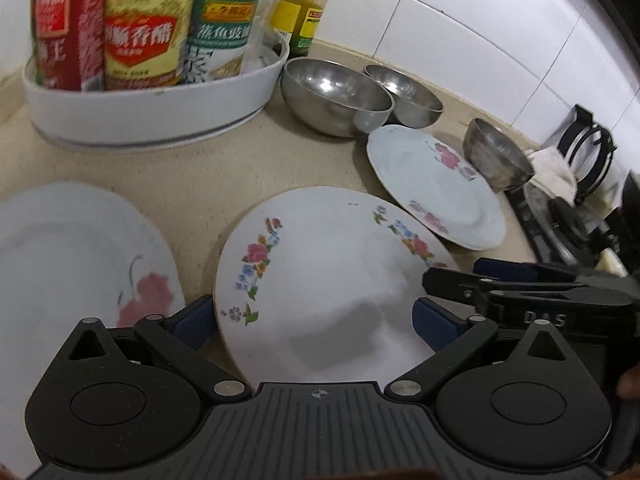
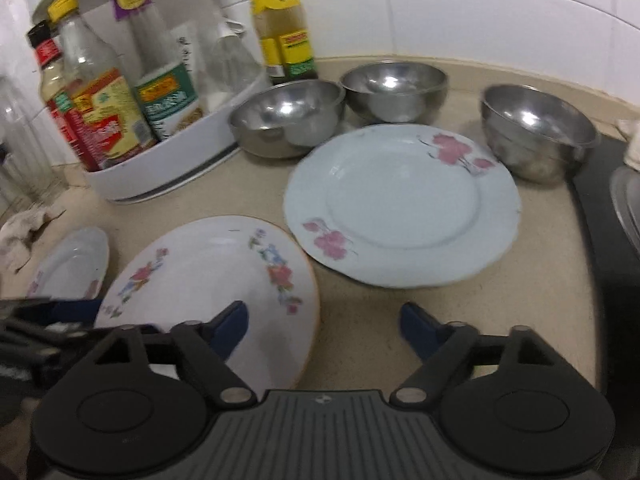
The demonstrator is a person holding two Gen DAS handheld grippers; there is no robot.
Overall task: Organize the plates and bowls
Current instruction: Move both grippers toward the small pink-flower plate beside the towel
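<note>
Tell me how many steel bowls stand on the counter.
3. One bowl stands beside the white bottle tray, a second bowl behind it nearer the wall, and a third bowl at the right beside the pale blue plate. Others may be out of view.

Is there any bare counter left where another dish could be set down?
Yes: a beige patch between the white bottle tray and the two near plates, and another right of the multicoloured-flower plate, under the open right gripper. It is crowded by the wall: three steel bowls ring the pale blue pink-flowered plate.
</note>
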